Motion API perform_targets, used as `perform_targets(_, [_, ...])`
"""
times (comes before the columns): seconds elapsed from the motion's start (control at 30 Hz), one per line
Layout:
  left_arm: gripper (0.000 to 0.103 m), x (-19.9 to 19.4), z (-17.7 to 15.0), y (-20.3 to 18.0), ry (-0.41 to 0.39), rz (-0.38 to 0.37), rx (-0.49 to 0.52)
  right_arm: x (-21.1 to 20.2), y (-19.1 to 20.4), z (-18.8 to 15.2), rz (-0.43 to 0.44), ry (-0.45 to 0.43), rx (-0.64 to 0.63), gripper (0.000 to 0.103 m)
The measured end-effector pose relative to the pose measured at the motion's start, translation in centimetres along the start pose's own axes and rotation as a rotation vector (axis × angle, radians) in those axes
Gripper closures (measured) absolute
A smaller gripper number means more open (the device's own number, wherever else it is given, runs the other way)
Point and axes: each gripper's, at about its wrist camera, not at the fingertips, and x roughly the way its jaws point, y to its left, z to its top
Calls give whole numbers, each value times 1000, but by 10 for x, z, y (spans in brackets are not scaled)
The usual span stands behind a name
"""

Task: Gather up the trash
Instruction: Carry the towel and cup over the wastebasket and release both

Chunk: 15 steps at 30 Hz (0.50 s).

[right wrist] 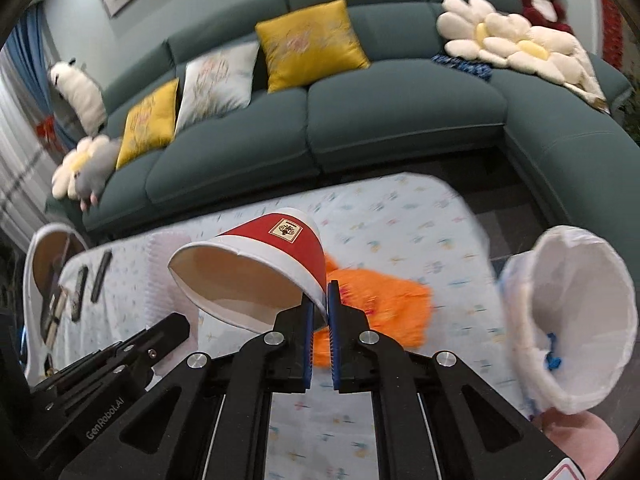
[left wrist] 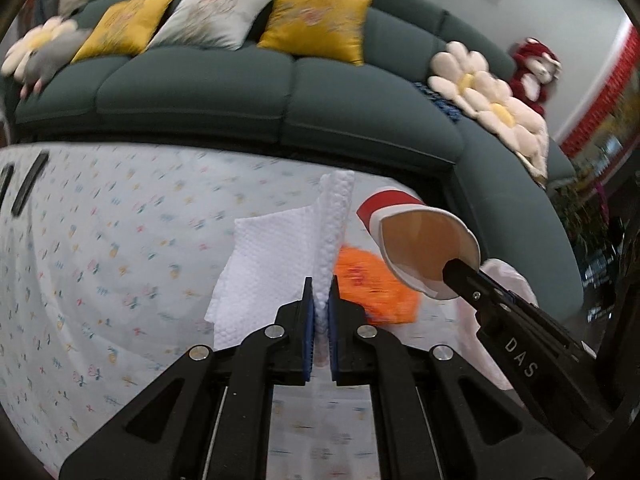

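My left gripper [left wrist: 321, 294] is shut on a white paper towel [left wrist: 276, 264], held above the floral tablecloth [left wrist: 100, 260]. My right gripper [right wrist: 322, 298] is shut on the rim of a red and white paper cup [right wrist: 256, 268], tilted with its mouth toward the camera. The cup also shows in the left wrist view [left wrist: 416, 248], to the right of the towel. An orange crumpled wrapper [right wrist: 380, 308] lies on the table beneath the cup; it shows in the left wrist view [left wrist: 376, 288] too. A white-lined trash bin [right wrist: 576, 320] stands at the table's right end.
A dark green corner sofa [right wrist: 400, 112] with yellow and white cushions curves behind the table. Black remote controls [right wrist: 90, 280] lie at the table's left end. Flower-shaped pillows [right wrist: 516, 44] and plush toys rest on the sofa. A second bin [right wrist: 48, 264] is at far left.
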Motion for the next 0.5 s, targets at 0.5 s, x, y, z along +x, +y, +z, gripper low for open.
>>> perform_targets(0.5, [98, 5, -26, -190, 9, -128, 277, -90, -171, -5, -102, -129, 197, 96])
